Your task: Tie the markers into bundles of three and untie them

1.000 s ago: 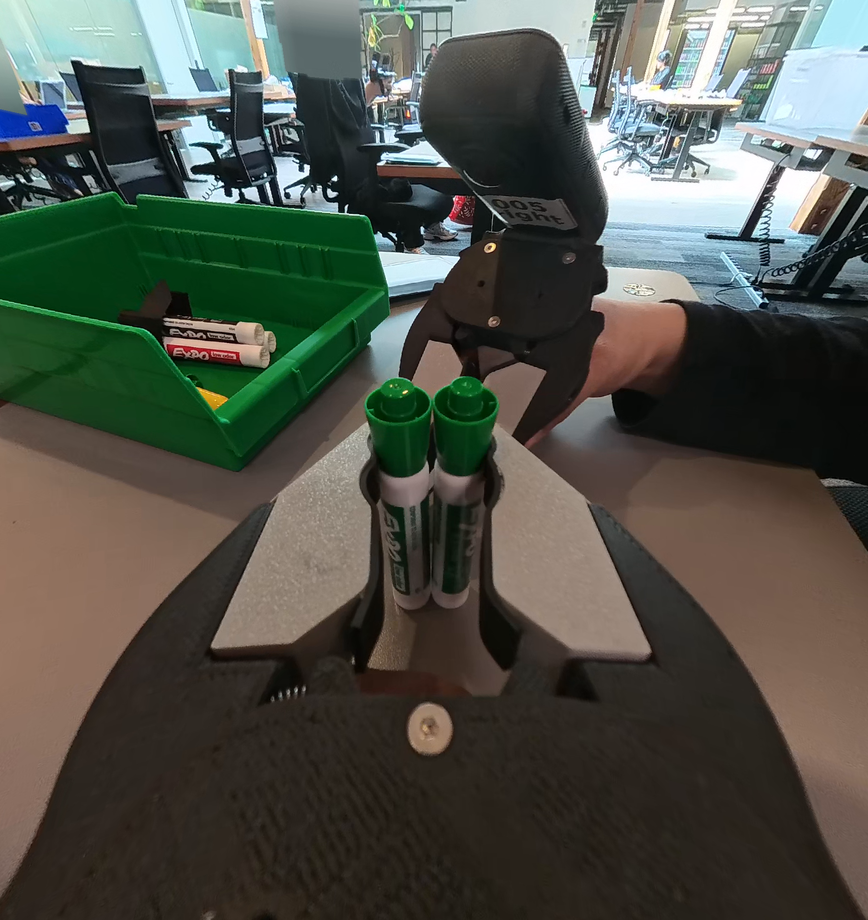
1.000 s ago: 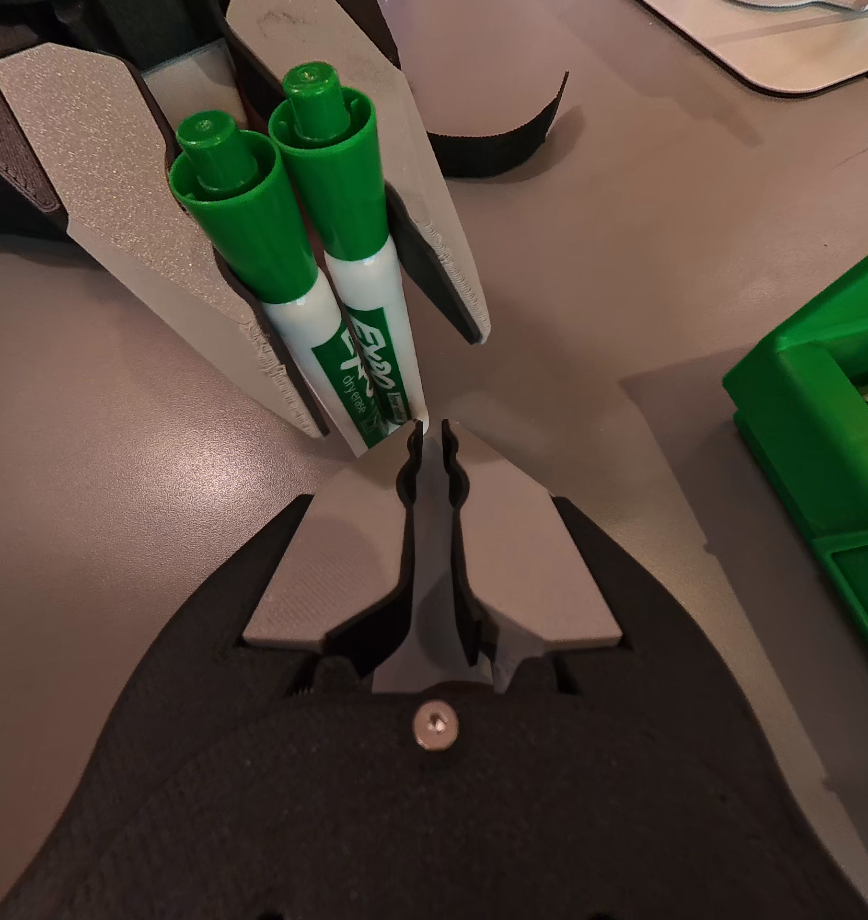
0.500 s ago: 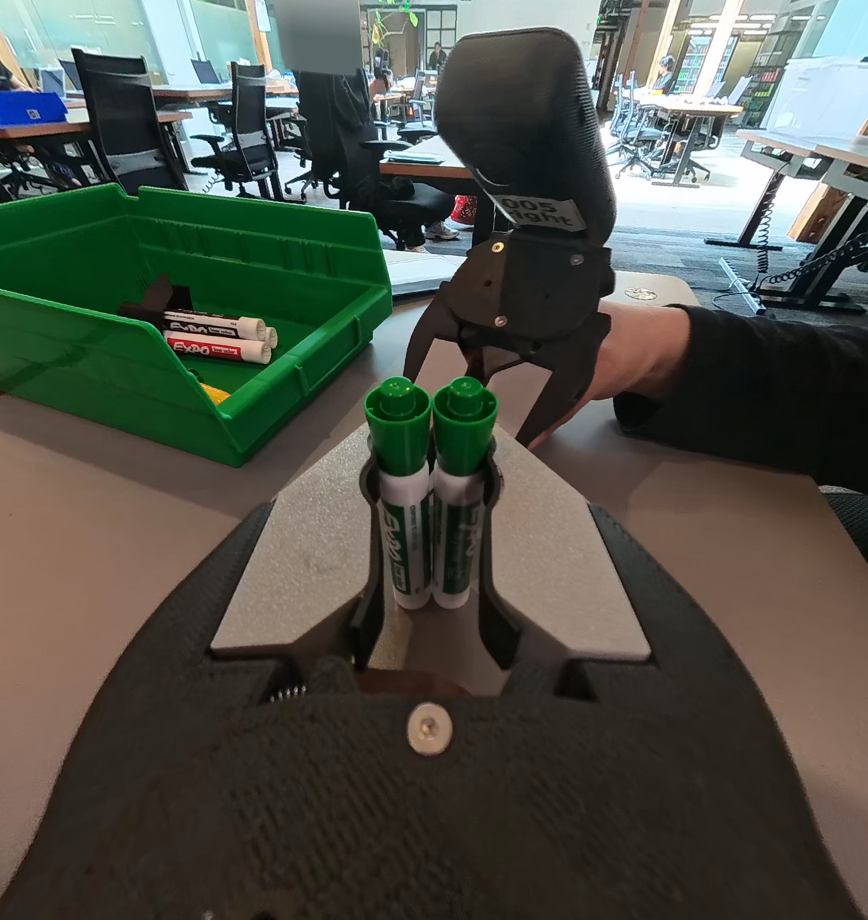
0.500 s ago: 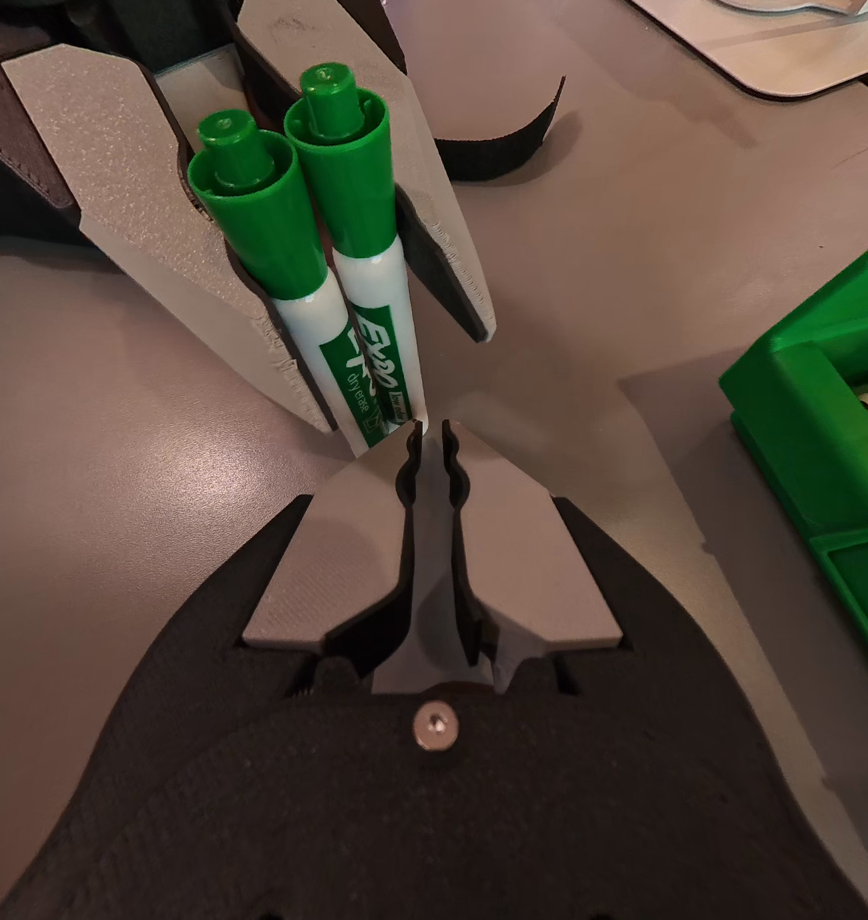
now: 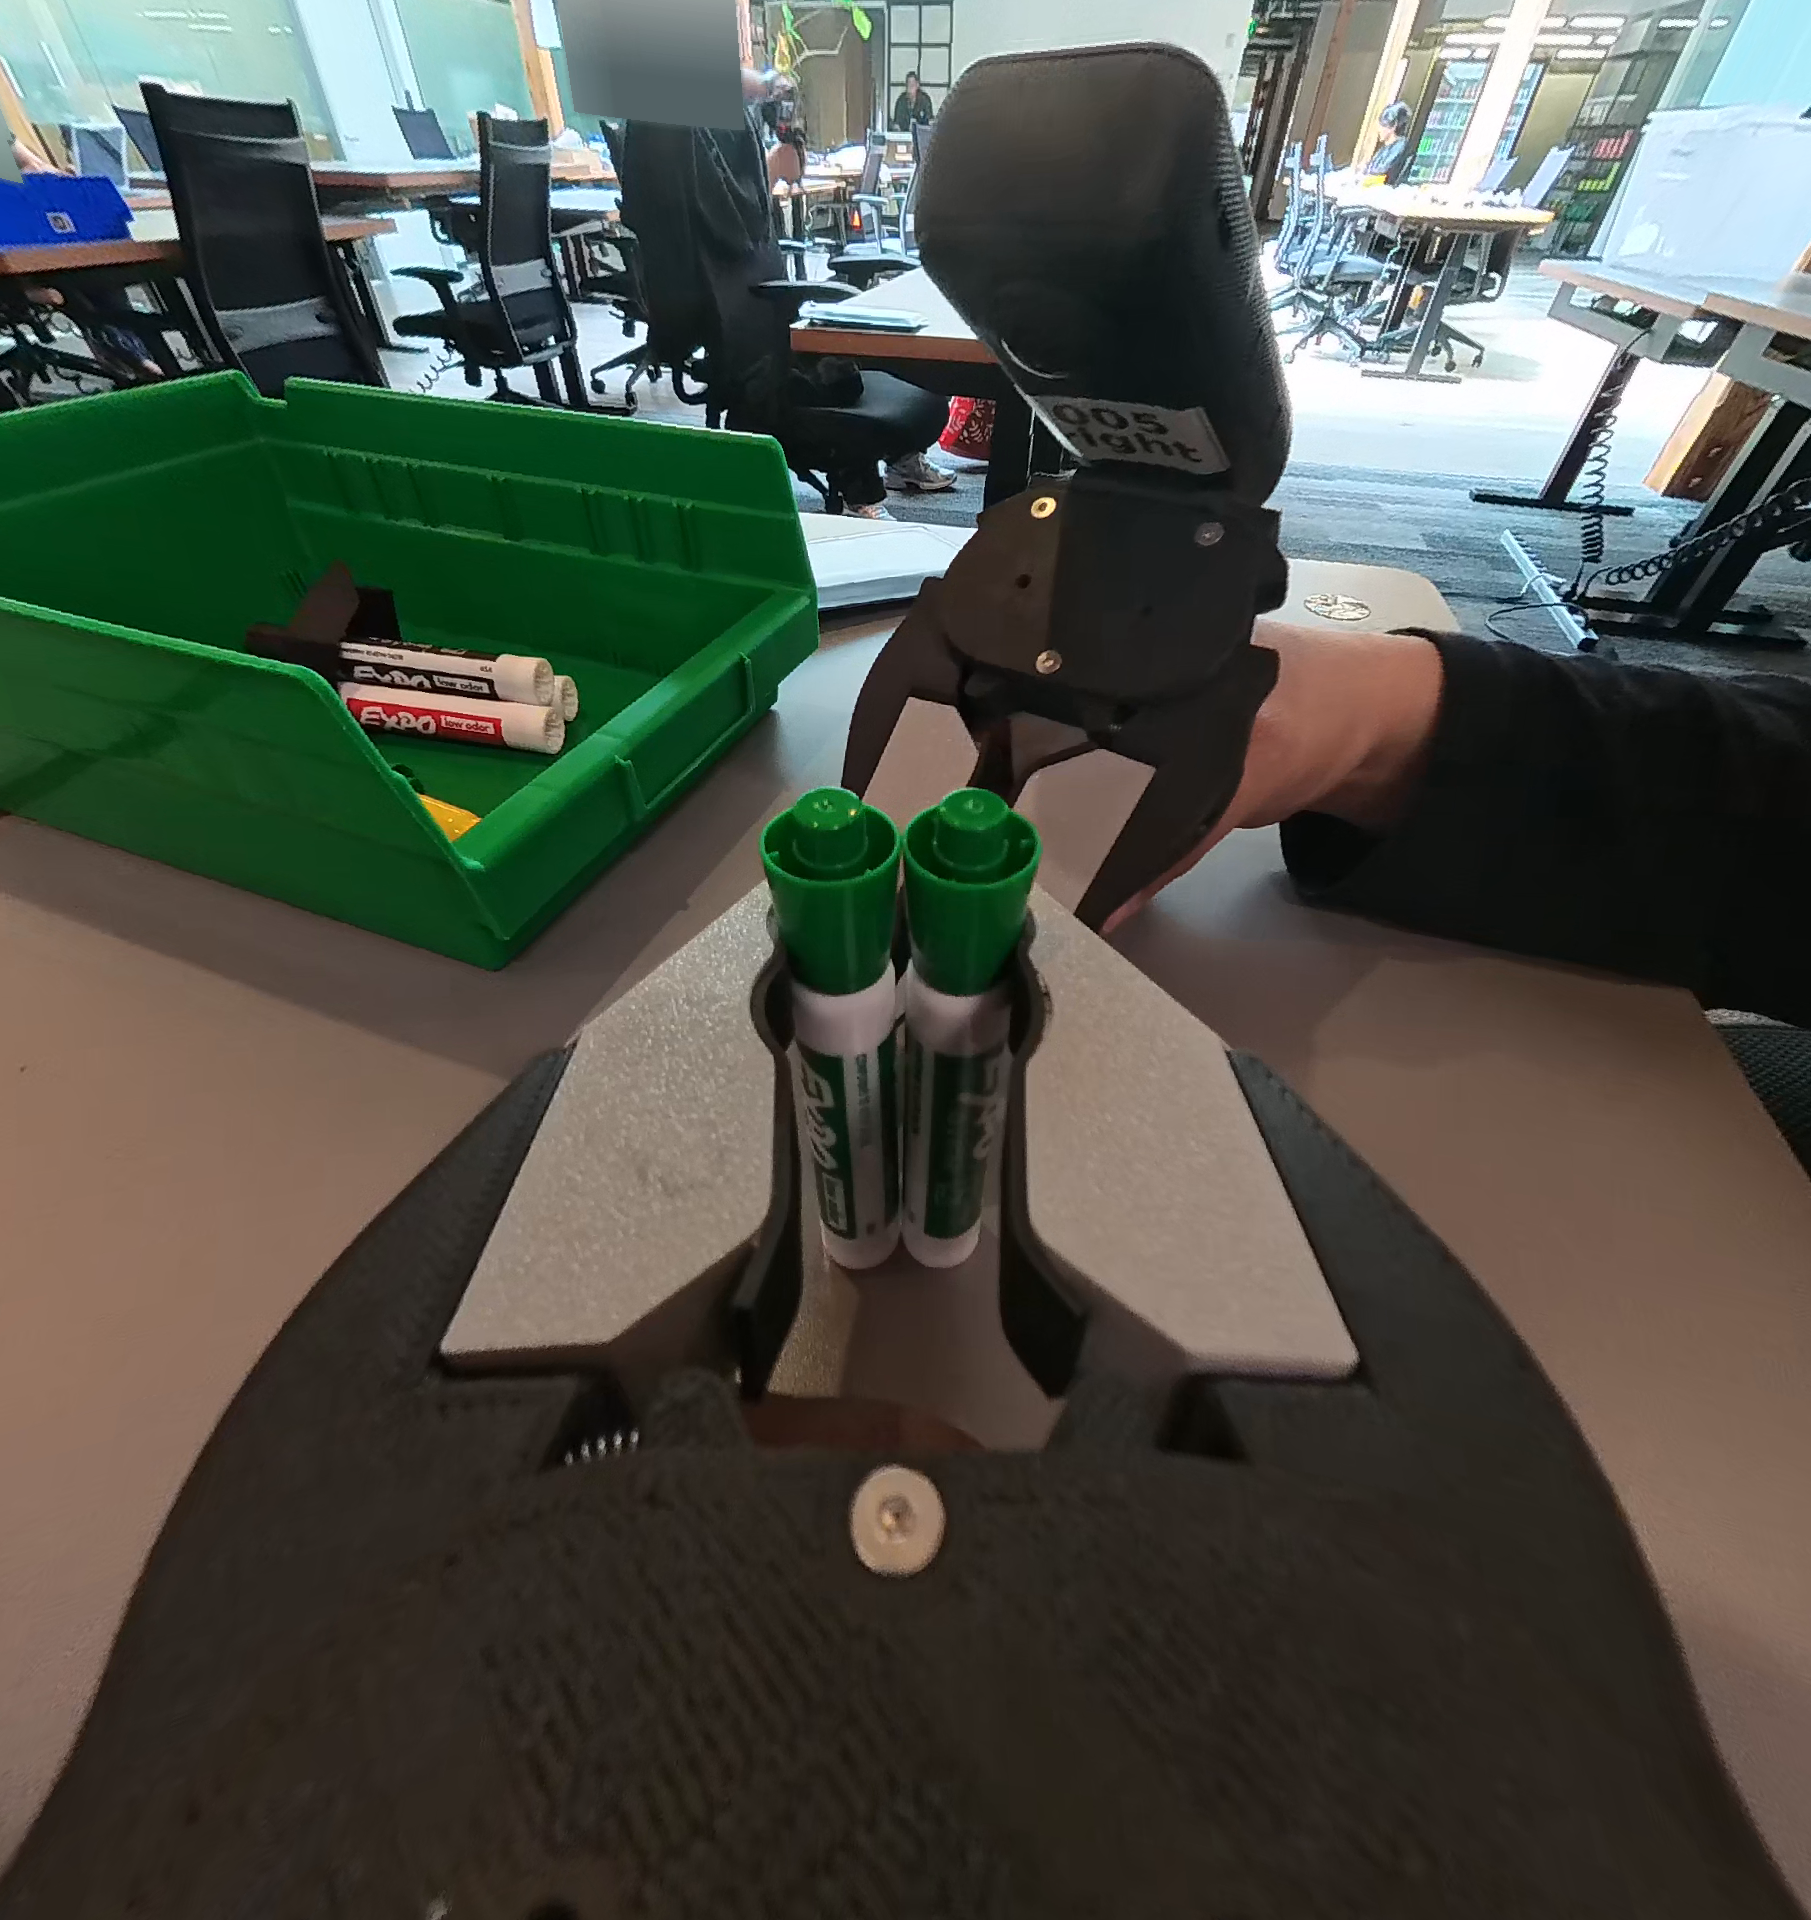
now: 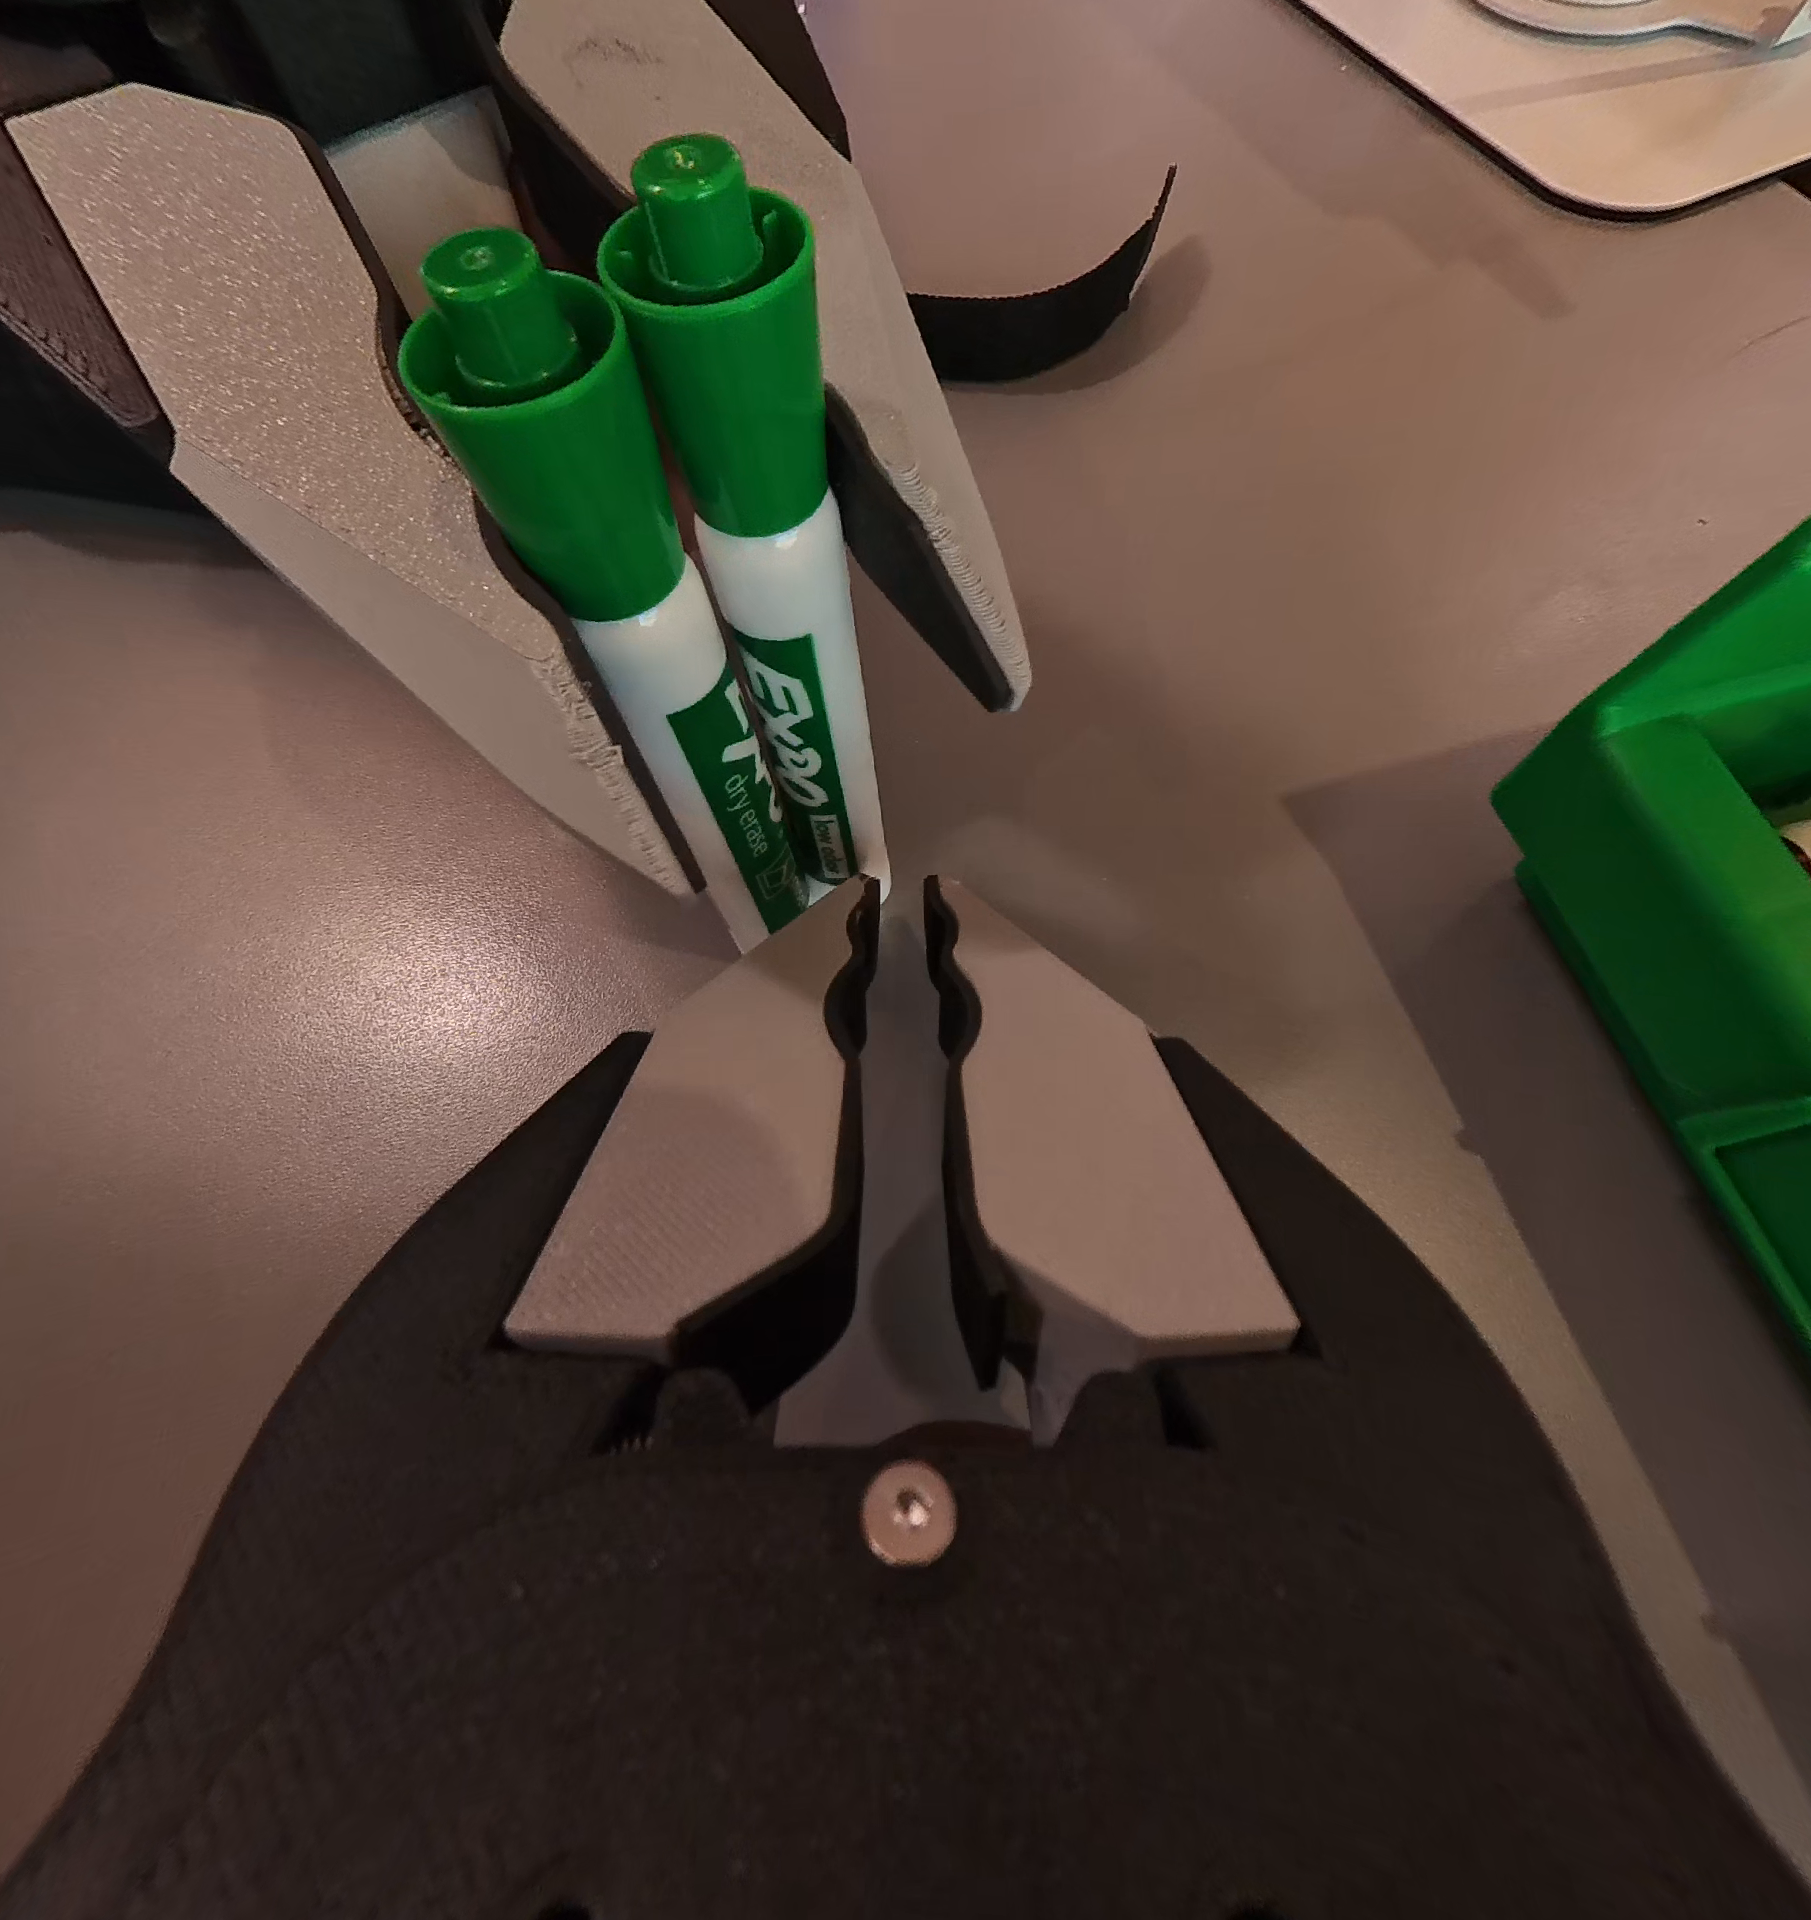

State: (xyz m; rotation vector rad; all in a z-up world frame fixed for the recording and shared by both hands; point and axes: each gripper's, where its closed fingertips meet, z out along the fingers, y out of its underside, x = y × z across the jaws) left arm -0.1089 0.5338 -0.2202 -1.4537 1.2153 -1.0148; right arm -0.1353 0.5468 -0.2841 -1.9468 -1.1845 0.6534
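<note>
The left gripper [image 5: 901, 987] clamps two green markers [image 6: 672, 582] upright at frame centre; the right gripper [image 6: 896, 894], nearly closed on nothing, sits just beside their lower ends.

Black textured gripper [image 5: 901, 997] bodies, grey fingers [image 5: 662, 1122], silver screws, black sleeve [image 5: 1649, 810].

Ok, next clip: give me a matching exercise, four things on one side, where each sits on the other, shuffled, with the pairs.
Things:
1. two green markers
2. red marker
3. black strap
4. green bin

Places:
A. lying inside the bin
B. on the table by the left gripper
C. standing upright between the left jaws
D. curled on the table behind the markers

Pairs: 1-C, 2-A, 3-D, 4-B
</note>
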